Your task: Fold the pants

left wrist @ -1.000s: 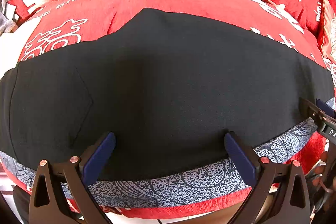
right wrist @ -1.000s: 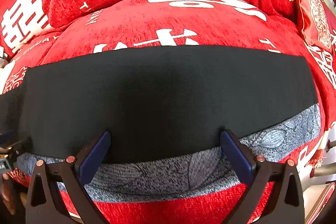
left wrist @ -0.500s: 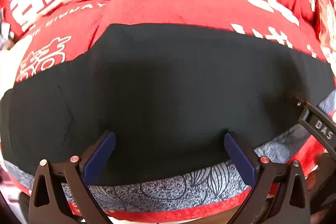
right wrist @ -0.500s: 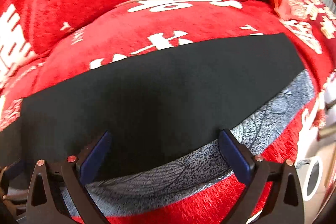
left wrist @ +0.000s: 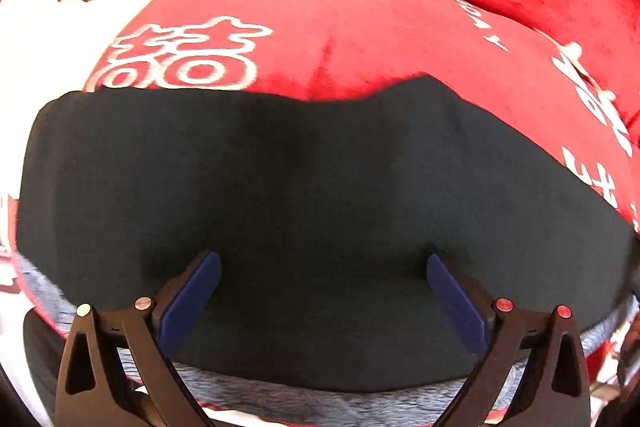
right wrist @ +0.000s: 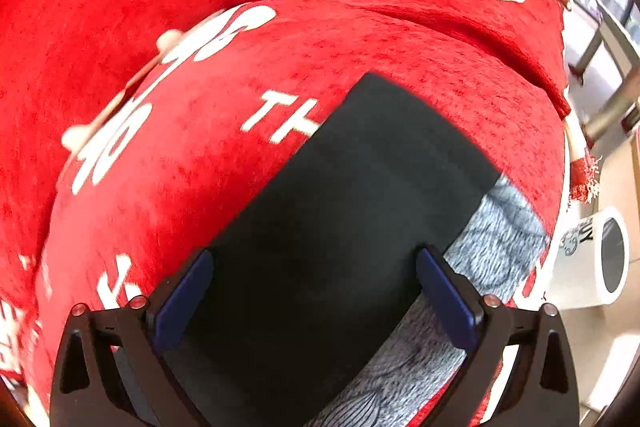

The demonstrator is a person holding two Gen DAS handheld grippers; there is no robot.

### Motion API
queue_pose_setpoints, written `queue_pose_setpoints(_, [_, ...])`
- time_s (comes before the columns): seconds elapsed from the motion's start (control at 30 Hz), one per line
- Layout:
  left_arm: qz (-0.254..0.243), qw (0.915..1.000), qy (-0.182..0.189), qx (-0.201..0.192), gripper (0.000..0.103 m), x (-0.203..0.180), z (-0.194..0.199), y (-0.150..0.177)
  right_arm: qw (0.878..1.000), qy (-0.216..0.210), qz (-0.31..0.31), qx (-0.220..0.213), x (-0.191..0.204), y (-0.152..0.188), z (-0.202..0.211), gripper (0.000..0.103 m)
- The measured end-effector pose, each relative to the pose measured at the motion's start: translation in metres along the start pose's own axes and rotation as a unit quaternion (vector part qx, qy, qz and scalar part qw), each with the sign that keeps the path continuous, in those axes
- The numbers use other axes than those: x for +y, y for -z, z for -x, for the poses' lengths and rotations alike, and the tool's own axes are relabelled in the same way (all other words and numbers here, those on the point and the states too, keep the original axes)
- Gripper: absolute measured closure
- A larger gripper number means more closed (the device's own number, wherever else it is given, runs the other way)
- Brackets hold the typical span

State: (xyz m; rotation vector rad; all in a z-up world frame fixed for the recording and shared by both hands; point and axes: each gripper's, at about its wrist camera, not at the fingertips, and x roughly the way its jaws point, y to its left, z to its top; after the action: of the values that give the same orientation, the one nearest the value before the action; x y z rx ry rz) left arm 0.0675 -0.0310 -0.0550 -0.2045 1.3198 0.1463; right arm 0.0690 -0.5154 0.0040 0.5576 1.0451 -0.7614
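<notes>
pants: black | cover: red, white lettering | cloth: grey leaf print | gripper pads: blue

Each hand-held tool, the left gripper and the right gripper, has two black plastic arms with triangular cut-outs. Flat navy-blue pads line the inner faces of the jaws. Small round silver and reddish rivets mark the pivots.

Both wrist cameras look steeply down, close over the same black pants on red bedding.
</notes>
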Motion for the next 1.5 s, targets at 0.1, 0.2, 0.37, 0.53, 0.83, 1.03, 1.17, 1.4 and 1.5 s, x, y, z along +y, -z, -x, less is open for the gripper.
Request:
queue_pose_setpoints(0.1, [-0.003,0.9996,0.026,-0.008,0.000,-0.005,0.012,0.008,0.999,-0.034,0.025,-0.006,0.014,0.023,0.020,0.039])
queue_pose_setpoints(0.2, [-0.065,0.9973,0.022,-0.026,0.000,-0.033,0.022,0.022,0.990,-0.079,0.117,0.004,0.055,0.076,0.035,0.039])
queue_pose_setpoints(0.37, [-0.127,0.9916,0.008,-0.020,0.000,-0.058,0.015,0.040,0.964,-0.057,0.259,-0.034,0.112,0.167,0.056,0.037])
queue_pose_setpoints(0.53, [-0.080,0.9963,0.028,0.006,0.000,-0.028,-0.001,0.034,0.966,-0.065,0.248,-0.029,0.113,0.173,0.054,0.036])
queue_pose_setpoints(0.83, [-0.001,0.9999,-0.005,-0.016,0.000,0.033,0.014,0.008,0.991,-0.022,0.130,-0.038,0.039,0.069,0.025,0.039])
queue_pose_setpoints(1.03, [0.027,0.9908,0.119,-0.058,0.000,0.010,0.061,0.021,0.985,-0.059,0.156,-0.042,0.067,0.094,0.069,0.043])
queue_pose_setpoints(1.17, [-0.044,0.9761,0.195,-0.085,0.000,-0.051,0.095,0.040,0.975,-0.126,0.182,-0.029,0.109,0.141,0.104,0.026])
queue_pose_setpoints(1.4, [0.008,0.9647,0.239,-0.111,0.001,-0.031,0.116,0.033,0.973,-0.133,0.190,0.024,0.141,0.179,0.115,0.020])
queue_pose_setpoints(1.5, [0.021,0.9728,0.187,-0.135,0.001,-0.016,0.113,0.028,0.970,-0.119,0.211,0.027,0.145,0.185,0.113,0.020])
